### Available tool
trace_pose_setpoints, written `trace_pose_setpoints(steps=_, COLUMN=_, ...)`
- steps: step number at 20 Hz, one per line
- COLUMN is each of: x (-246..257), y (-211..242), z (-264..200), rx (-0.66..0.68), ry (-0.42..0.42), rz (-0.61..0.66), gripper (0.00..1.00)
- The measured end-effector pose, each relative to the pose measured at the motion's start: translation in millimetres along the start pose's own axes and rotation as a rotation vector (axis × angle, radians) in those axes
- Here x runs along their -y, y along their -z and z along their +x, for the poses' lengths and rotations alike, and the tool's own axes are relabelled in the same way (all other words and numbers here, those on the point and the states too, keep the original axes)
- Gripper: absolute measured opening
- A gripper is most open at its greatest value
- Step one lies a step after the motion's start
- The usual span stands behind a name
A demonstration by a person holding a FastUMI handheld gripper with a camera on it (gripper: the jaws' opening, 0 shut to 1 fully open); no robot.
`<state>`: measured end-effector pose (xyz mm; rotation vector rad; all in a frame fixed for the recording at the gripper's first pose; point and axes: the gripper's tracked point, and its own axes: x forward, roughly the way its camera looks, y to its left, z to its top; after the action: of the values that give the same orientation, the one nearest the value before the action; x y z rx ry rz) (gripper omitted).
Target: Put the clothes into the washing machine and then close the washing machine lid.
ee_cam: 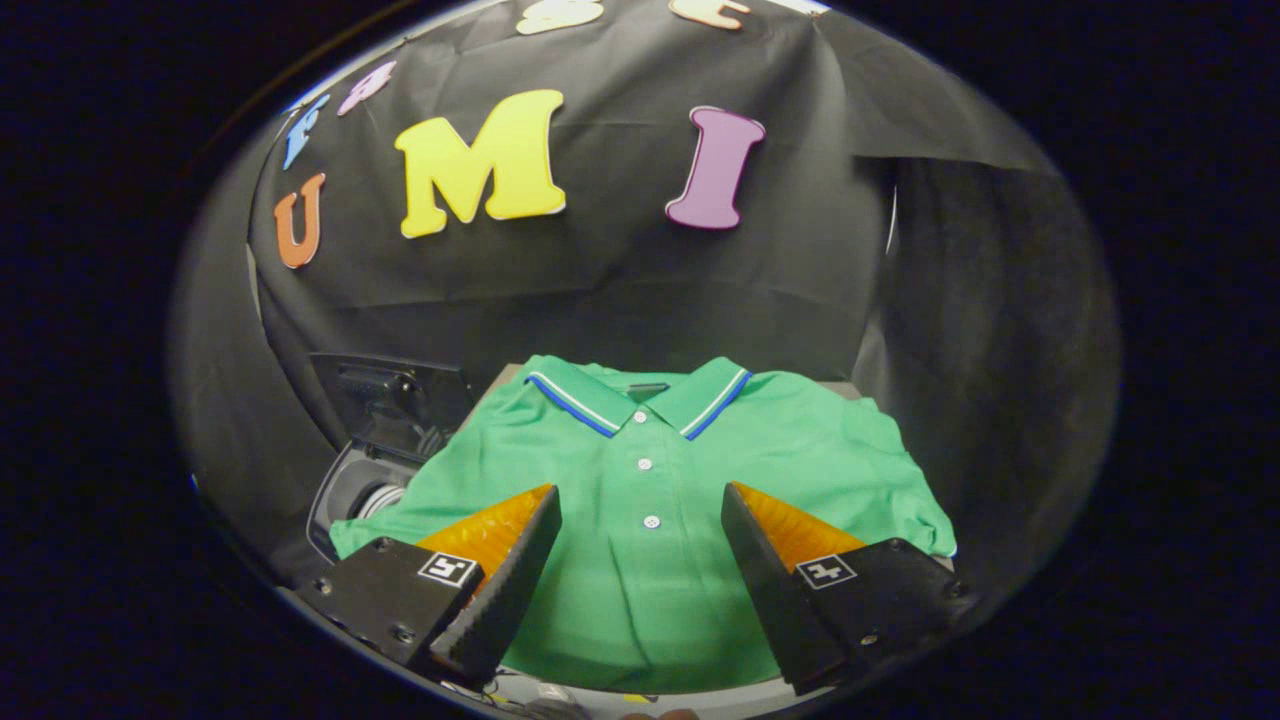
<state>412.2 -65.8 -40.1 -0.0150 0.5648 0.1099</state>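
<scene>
Shirt [640, 500]: a green polo of fine knit, spread flat and face up on a surface, just ahead of and between the gripper [640, 525] fingers. Its ribbed collar [640, 398] folds into two pointed flaps edged with blue and white stripes, and a row of small pale buttons [651, 521] runs down the placket. The cloth lies mostly smooth, with soft horizontal creases low on the front; the sleeve on the washer's side droops over the surface's edge.

The gripper's two wedge-shaped fingers stand wide apart, holding nothing, with the shirt's front showing in the gap; whether they touch the cloth cannot be told.

The washer [350, 490] sits beside the shirt, past that drooping sleeve: a dark rounded opening with a pale rim. Its lid [395, 400], a dark glossy panel, stands raised above the opening. Behind everything hangs wrinkled black cloth.
</scene>
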Motion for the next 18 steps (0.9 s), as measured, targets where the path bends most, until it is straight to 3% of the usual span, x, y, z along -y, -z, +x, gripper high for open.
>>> trace_pose_setpoints(steps=5, x=4.8, y=14.2, z=16.1, rx=-0.113, ry=0.011, rz=-0.023, gripper=1.0)
trace_pose_setpoints(steps=9, x=6.0, y=16.0, z=18.7, rx=-0.145, ry=-0.016, rz=0.038, gripper=1.0)
trace_pose_setpoints(steps=16, x=-0.6, y=20.4, z=16.1, rx=-0.134, ry=-0.007, rz=0.039, gripper=0.99)
trace_pose_setpoints(steps=17, x=-6.2, y=20.8, z=17.5, rx=-0.143, ry=-0.011, rz=0.038, gripper=0.95)
trace_pose_setpoints(steps=18, x=-9.0, y=19.4, z=16.9, rx=-0.143, ry=-0.022, rz=0.028, gripper=0.76)
